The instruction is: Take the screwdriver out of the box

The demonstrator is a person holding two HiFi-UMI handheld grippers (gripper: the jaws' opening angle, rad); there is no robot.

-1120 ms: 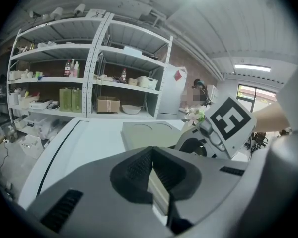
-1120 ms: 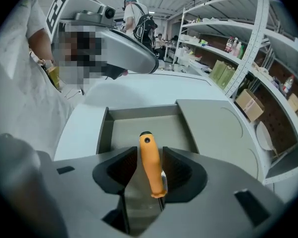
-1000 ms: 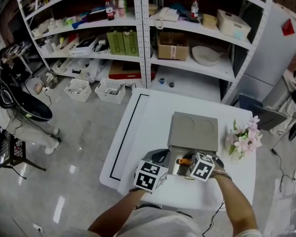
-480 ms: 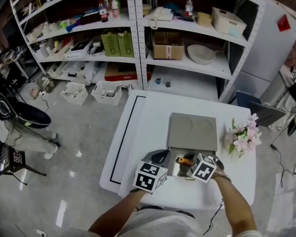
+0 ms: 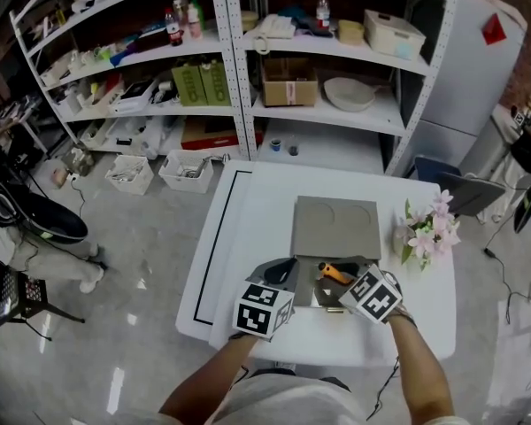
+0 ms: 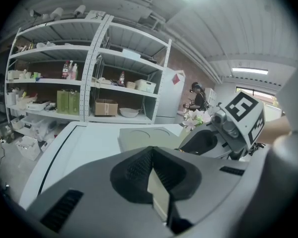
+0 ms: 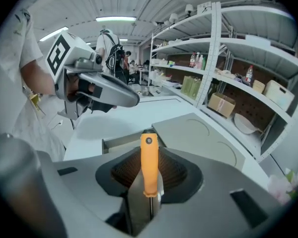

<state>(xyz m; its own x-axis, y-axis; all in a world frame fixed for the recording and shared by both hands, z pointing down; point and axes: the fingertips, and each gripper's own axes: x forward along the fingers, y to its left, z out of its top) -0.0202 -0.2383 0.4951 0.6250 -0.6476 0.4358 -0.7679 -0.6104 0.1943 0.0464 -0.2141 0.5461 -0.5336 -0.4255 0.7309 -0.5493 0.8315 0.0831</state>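
The flat grey box [image 5: 313,292] lies on the white table [image 5: 248,220] with its lid [image 5: 334,226] folded back. The orange-handled screwdriver [image 5: 334,273] is raised just above the box's opening, and my right gripper [image 5: 342,279] is shut on it. In the right gripper view the handle [image 7: 149,165] stands up between the black pads [image 7: 175,173], its metal shaft running down out of sight. My left gripper [image 5: 283,274] is shut on the box's thin left wall [image 6: 158,192], at the opening's left side. The two grippers are close but apart.
A bunch of pink flowers [image 5: 423,234] stands at the table's right edge. A black line [image 5: 214,242] runs along the table's left side. White shelves [image 5: 248,69] full of goods stand behind the table. A person [image 5: 22,228] is on the floor at the far left.
My right gripper has closed on the orange handle and risen with it, rolling a little. The left gripper has kept its grip on the box wall.
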